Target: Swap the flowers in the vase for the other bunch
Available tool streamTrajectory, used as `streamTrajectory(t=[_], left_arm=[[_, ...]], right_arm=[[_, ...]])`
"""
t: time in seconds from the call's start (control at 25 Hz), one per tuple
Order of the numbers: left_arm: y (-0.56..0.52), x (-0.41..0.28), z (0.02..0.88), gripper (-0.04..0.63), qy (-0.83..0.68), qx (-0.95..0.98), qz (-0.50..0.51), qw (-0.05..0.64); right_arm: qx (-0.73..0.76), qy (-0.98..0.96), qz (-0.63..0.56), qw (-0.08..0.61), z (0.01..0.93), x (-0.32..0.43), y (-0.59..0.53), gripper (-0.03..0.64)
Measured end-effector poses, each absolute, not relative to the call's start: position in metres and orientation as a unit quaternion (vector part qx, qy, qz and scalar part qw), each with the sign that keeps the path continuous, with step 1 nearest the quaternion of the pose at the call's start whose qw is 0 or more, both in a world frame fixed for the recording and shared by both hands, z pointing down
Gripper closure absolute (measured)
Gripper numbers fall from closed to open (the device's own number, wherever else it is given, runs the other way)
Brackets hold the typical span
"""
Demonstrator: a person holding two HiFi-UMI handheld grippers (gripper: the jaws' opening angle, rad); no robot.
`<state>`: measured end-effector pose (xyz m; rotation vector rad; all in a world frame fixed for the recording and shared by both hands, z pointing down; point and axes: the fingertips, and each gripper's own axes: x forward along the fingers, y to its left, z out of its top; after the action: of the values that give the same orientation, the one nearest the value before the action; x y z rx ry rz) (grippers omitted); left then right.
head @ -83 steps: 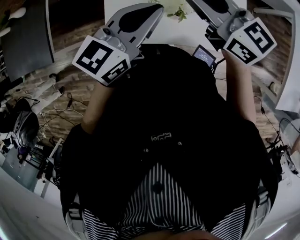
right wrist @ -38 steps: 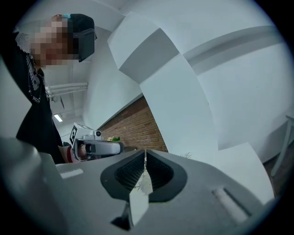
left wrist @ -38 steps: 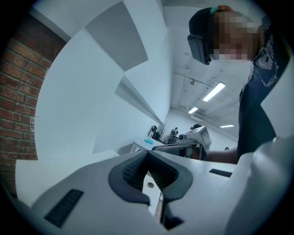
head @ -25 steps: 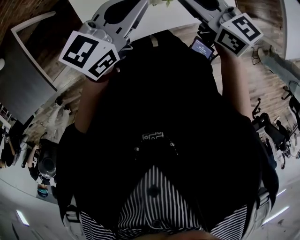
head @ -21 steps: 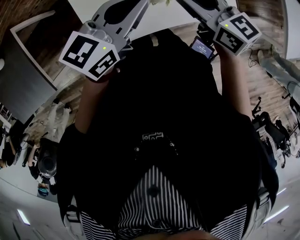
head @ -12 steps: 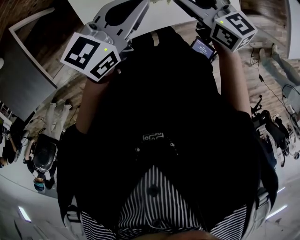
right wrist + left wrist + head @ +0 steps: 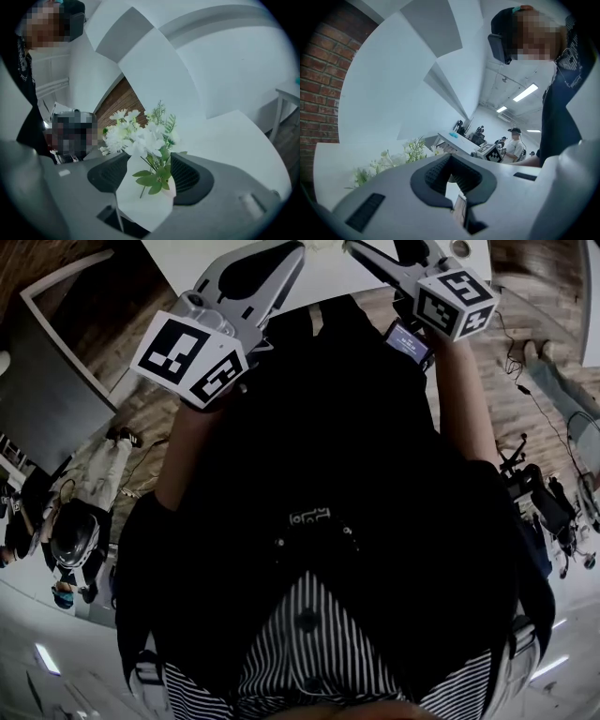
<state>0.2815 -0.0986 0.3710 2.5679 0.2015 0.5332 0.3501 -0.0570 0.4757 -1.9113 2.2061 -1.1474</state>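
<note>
Flowers (image 7: 140, 136): white bunch with green leaves, centre of the right gripper view, with stems and lower leaves sitting in the gap of the right gripper (image 7: 149, 172). Its jaws stand apart and have just been opening. Pads aren't pressing the stems, so it's released. White surface behind the stems in that gap could be table or vase, can't tell. Left gripper (image 7: 452, 177): tips together in its own view, nothing between them, clenched empty. That view shows the bunch only as blooms and sprigs peeking over the left jaw at lower left, so it's beside that gripper, not in it. Head view shows the left jaws as a closed teardrop at upper centre. It also gives what the gripper views don't: left marker cube (image 7: 192, 357) upper left, right marker cube (image 7: 455, 301) upper right. Both grippers point up-frame over the edge of the white table (image 7: 333, 282), with wood floor (image 7: 525, 381) beside it. The person's dark top (image 7: 328, 456) and striped fabric (image 7: 309, 652) fill the lower frame. The frame's top edge cuts off the right jaw tips there. Brick wall (image 7: 318, 93) is at far left of the left gripper view, with people (image 7: 515, 145) small at centre right.
</note>
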Motion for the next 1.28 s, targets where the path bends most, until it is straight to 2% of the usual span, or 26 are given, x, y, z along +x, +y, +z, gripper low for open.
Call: streamTrajectory(t=[0.2, 0.4, 0.72, 0.84, 1.0, 1.16, 1.28], left_arm=[[-0.101, 0.275, 0.377, 0.589, 0.071, 0.942, 0.206, 0.256], [-0.102, 0.275, 0.38, 0.589, 0.065, 0.94, 0.21, 0.26], [-0.11, 0.264, 0.382, 0.589, 0.047, 0.94, 0.211, 0.266], [-0.109, 0.268, 0.386, 0.589, 0.042, 0.939, 0.21, 0.27], [-0.11, 0.264, 0.388, 0.589, 0.034, 0.938, 0.209, 0.276], [-0.115, 0.261, 0.386, 0.589, 0.029, 0.938, 0.206, 0.276], [-0.117, 0.26, 0.386, 0.589, 0.025, 0.94, 0.205, 0.273]], right_arm=[[-0.601, 0.703, -0.38, -0.009, 0.499, 0.341, -0.063, 0.311], [-0.598, 0.696, -0.397, -0.026, 0.53, 0.34, -0.068, 0.23], [-0.594, 0.702, -0.394, -0.014, 0.544, 0.335, -0.092, 0.218], [-0.607, 0.694, -0.387, -0.029, 0.551, 0.343, -0.089, 0.292], [-0.617, 0.691, -0.374, -0.046, 0.55, 0.344, -0.086, 0.437], [-0.627, 0.686, -0.367, -0.041, 0.546, 0.349, -0.087, 0.514], [-0.627, 0.688, -0.362, -0.048, 0.546, 0.348, -0.087, 0.529]])
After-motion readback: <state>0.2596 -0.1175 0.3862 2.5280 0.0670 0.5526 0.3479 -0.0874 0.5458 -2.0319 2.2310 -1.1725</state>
